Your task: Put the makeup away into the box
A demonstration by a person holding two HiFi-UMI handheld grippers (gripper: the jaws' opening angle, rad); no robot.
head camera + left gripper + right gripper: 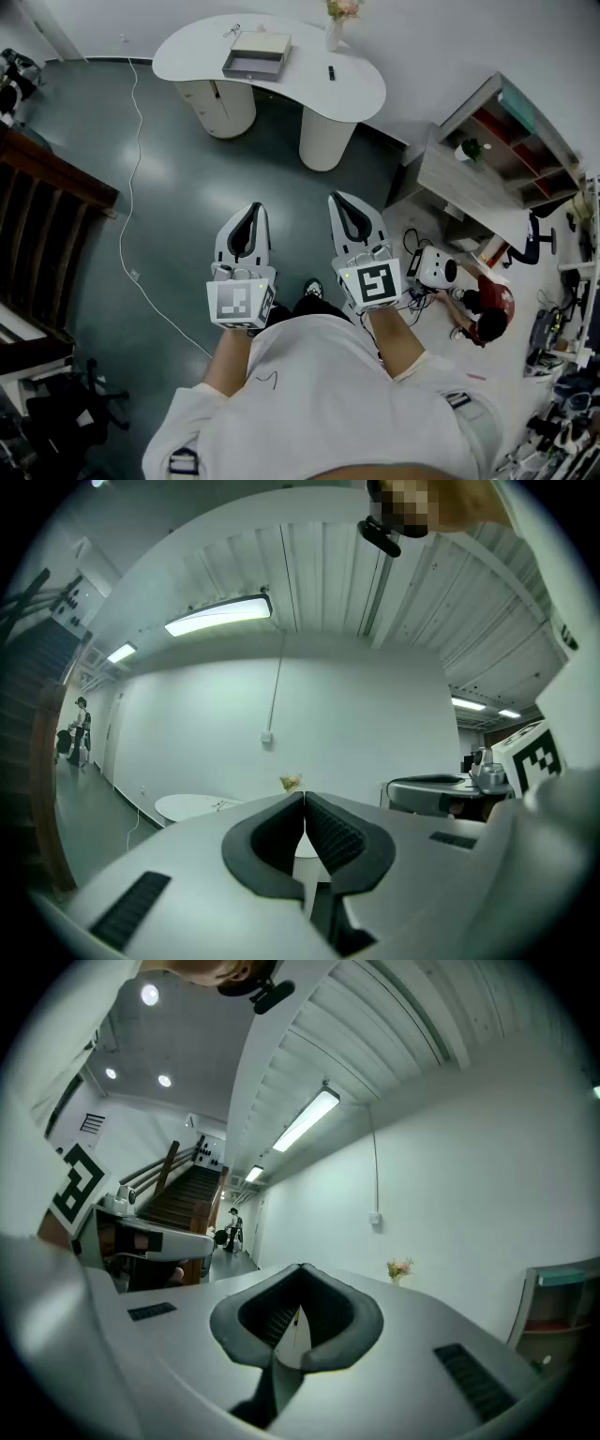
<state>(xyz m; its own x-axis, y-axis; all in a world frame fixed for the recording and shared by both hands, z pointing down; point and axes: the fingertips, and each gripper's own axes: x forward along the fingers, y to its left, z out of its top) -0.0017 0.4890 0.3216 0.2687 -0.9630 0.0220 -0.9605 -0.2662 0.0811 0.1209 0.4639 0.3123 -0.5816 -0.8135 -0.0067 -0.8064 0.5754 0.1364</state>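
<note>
The open grey box (255, 56) lies on a white curved table (356, 94) far ahead of me. A small dark stick-like item (330, 72) rests to its right, and another small item (232, 31) behind its left corner. My left gripper (251, 208) and right gripper (339, 199) are held side by side at waist height over the floor, well short of the table. Both point level. The left gripper (304, 797) has its jaws pressed together with nothing between them. The right gripper (302, 1267) is likewise shut and empty.
A vase of flowers (335, 28) stands at the table's back edge. A shelf unit (497, 150) stands at the right, with a crouching person in red (487, 311) and a white device (436, 270) below it. Wooden stairs (47, 187) flank the left; a cable (127, 187) crosses the dark floor.
</note>
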